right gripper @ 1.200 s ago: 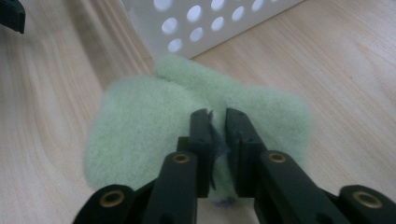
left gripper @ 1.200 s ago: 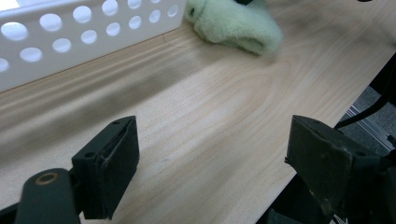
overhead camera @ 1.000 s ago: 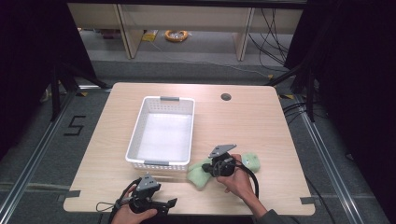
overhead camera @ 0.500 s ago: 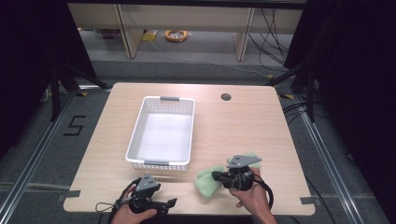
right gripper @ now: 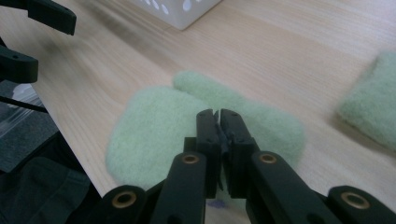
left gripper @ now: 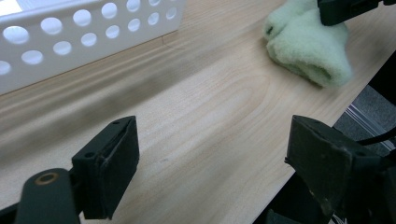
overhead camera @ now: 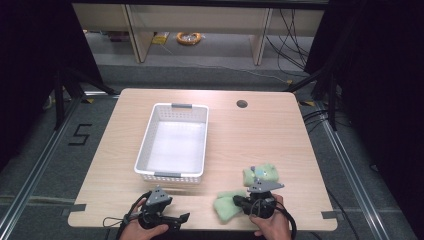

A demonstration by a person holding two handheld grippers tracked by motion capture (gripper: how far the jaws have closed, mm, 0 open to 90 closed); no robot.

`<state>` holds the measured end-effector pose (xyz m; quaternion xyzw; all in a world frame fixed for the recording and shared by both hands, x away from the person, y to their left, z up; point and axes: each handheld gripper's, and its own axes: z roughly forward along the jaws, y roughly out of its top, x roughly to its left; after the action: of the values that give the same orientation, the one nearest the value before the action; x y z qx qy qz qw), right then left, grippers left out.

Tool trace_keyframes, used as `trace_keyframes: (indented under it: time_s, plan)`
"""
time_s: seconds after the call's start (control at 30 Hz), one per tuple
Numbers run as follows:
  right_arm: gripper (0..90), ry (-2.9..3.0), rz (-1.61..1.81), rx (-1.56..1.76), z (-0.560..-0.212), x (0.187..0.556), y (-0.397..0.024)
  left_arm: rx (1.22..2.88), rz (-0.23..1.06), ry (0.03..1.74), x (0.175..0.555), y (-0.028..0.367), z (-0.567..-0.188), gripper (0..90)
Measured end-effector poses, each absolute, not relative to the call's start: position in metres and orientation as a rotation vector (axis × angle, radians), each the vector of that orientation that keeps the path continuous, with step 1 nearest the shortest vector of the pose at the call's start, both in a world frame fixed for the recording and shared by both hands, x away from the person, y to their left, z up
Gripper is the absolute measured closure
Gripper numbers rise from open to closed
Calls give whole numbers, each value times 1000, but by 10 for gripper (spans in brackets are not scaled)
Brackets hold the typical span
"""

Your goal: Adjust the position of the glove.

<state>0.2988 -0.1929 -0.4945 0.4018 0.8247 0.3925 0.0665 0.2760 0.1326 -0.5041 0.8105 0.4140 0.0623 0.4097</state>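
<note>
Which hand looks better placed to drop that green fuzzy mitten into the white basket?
Probably the right. The right gripper is already shut on the green mitten. The left gripper is open over bare table, though nearer the basket.

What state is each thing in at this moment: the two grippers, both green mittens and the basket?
Left gripper: open, holding nothing.
Right gripper: shut on near mitten's edge.
Near mitten: flat on the table, at its front edge.
Far mitten: flat, untouched.
White basket: upright, empty.
</note>
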Motion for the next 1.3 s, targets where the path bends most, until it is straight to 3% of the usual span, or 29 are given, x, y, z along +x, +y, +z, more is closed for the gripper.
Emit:
trace_keyframes:
  time_s: [0.2,0.53,0.77,1.3]
  plan:
    - [828,2497,1167,1211,-498,288,-193,2054,163,1021,276,132,-504,163]
    - [618,2463,1154,1200,-490,284,-192,2053,155,1027,276,129,-506,163]
    - [587,2398,1092,1080,-476,299,-214,2061,152,1021,276,130,-505,163]
    - [554,2272,985,1277,-471,356,-261,2060,159,1026,277,130,-506,163]
